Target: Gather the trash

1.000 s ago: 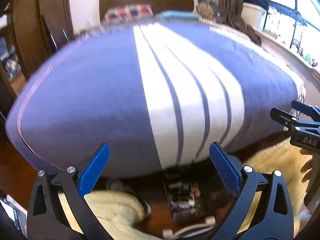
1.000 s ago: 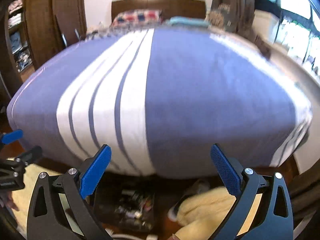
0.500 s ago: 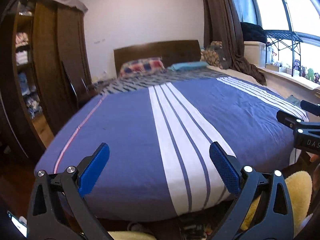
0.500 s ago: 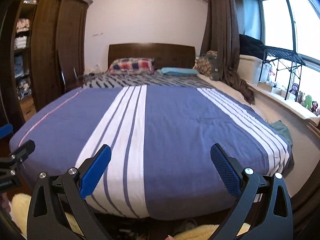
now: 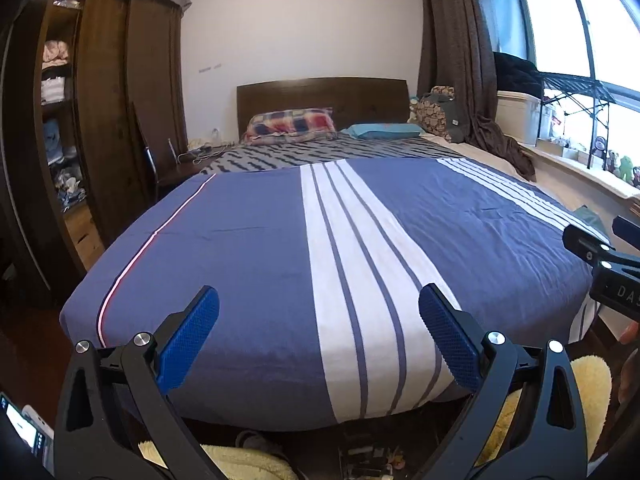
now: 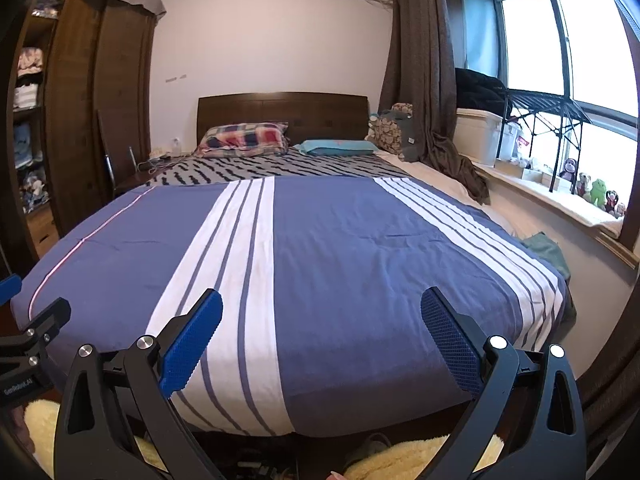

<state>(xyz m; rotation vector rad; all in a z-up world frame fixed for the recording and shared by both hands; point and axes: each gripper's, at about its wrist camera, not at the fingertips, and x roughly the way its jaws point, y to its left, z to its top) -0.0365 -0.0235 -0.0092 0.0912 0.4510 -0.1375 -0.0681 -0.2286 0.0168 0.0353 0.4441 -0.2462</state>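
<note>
Left gripper [image 5: 319, 322] and right gripper [image 6: 321, 324], jaws spread and empty, above striped duvet [image 6: 328, 248]; no trash identifiable, possibly among dim floor clutter [image 5: 368, 454] under the bed edge; risk: grabbing non-trash there.

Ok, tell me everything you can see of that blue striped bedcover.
The blue bedcover with white stripe bands looks like thin woven cotton, spread flat and nearly smooth over the wooden-headboard bed. One white band runs lengthwise left of centre, another along the window side, and a thin pink line near the wardrobe edge. Its foot end drapes over the mattress. Beyond it lies a grey zigzag-patterned sheet. Nothing rests on it.
</note>
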